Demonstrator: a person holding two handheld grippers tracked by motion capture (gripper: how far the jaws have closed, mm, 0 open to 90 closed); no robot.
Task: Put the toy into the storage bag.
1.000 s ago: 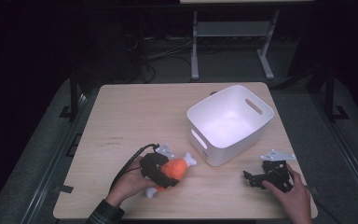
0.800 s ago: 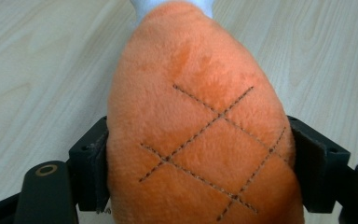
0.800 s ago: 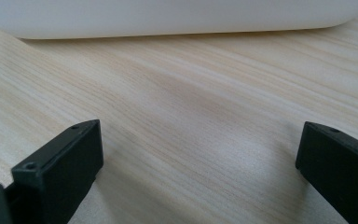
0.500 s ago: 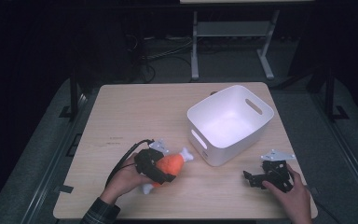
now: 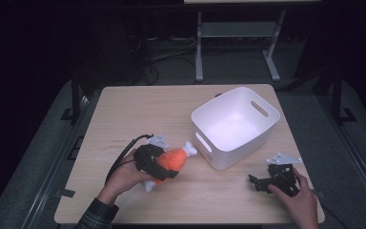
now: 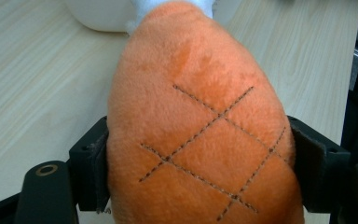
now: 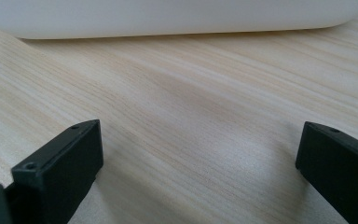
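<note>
An orange plush drumstick (image 5: 174, 160) with white bone ends is lifted a little off the wooden table (image 5: 138, 114), its white tip toward the white bin (image 5: 236, 125). My left gripper (image 5: 164, 168) is shut on its thick orange body (image 6: 200, 135); both black pads press into the plush. Near the table's front right, my right gripper (image 5: 257, 183) rests on the wood and stands open, with bare tabletop (image 7: 200, 140) between its jaws and the bin's white wall (image 7: 177, 18) just ahead.
The white bin with handle slots stands at the table's right middle, tilted on a diagonal. A black cable (image 5: 124, 152) trails from the left gripper. Beyond the table's far edge stands a metal frame (image 5: 238, 43) on a dark floor.
My left gripper has lifted the plush drumstick off the table and carried it slightly right, toward the bin. The right gripper has stayed where it was.
</note>
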